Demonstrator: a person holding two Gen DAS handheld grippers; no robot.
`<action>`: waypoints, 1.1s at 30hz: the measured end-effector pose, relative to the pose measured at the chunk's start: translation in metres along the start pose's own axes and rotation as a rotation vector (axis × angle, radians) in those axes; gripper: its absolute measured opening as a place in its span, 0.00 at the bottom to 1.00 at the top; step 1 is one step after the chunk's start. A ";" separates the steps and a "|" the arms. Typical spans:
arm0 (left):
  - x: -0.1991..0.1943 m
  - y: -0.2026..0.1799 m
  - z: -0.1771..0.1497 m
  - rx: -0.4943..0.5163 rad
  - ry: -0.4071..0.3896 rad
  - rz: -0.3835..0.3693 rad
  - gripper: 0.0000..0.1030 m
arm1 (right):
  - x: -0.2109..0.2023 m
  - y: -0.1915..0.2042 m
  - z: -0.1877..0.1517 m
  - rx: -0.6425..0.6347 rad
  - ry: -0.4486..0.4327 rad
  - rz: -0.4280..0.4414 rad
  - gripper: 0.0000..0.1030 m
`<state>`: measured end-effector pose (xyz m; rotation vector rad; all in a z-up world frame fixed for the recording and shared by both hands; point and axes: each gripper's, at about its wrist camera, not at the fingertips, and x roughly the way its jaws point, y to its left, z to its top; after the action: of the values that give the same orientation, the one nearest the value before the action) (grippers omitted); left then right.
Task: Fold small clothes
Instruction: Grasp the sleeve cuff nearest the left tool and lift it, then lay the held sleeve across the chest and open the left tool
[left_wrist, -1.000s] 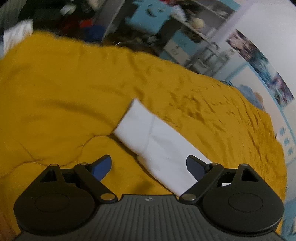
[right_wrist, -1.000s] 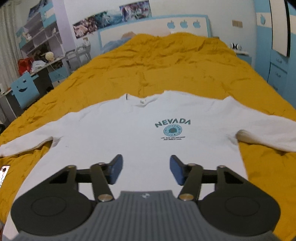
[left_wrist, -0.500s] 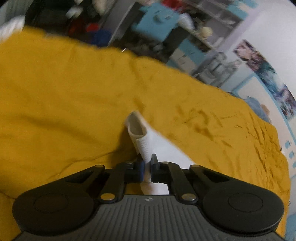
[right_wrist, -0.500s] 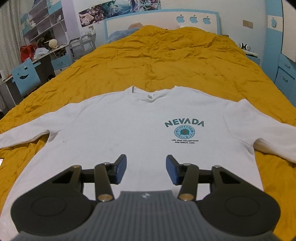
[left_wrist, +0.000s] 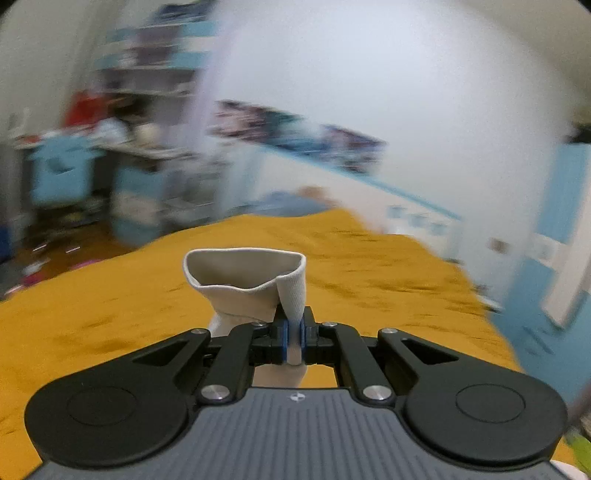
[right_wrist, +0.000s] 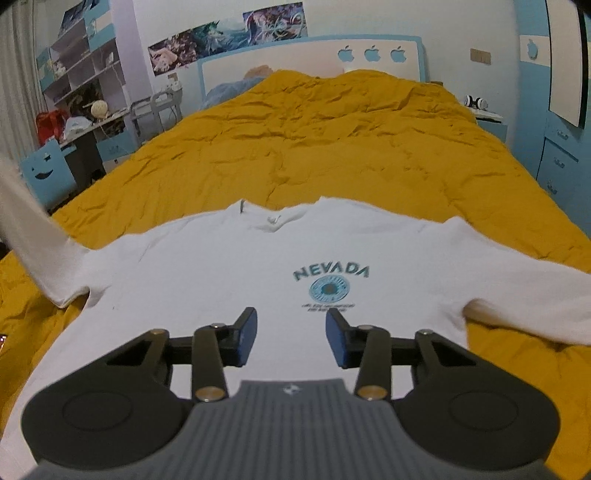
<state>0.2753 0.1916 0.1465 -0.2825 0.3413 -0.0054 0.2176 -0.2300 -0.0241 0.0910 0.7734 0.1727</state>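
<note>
Left gripper (left_wrist: 294, 341) pinching sleeve cuff (left_wrist: 255, 280), lifted off bed. Right gripper (right_wrist: 291, 341) jaws half-spread, closing, nothing between, over sweatshirt (right_wrist: 221, 273).

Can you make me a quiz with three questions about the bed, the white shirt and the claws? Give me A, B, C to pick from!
1. Where does the shirt lie?
A. On the yellow bedspread
B. On a chair
C. On the floor

2. What colour is the word NEVADA?
A. Red
B. Teal
C. Black

3. What is the left claw doing?
A. Hanging empty
B. Pinching the sleeve cuff
C. Holding a book

Answers:
1. A, the shirt is spread front-up on the yellow cover.
2. B, the letters are teal, like the round badge under them.
3. B, the ribbed white cuff is squeezed between its blue pads, while the right claw has nothing between its closing jaws.
</note>
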 end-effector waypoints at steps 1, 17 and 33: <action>0.001 -0.025 0.001 0.023 -0.004 -0.045 0.05 | -0.002 -0.004 0.002 0.004 -0.003 -0.001 0.37; 0.122 -0.192 -0.213 0.100 0.530 -0.412 0.06 | 0.014 -0.078 -0.008 0.148 0.022 -0.071 0.36; 0.148 -0.168 -0.232 0.078 0.682 -0.548 0.63 | 0.046 -0.078 -0.003 0.188 0.055 -0.039 0.36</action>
<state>0.3447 -0.0404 -0.0658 -0.2842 0.9291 -0.6652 0.2579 -0.2983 -0.0692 0.2504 0.8449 0.0655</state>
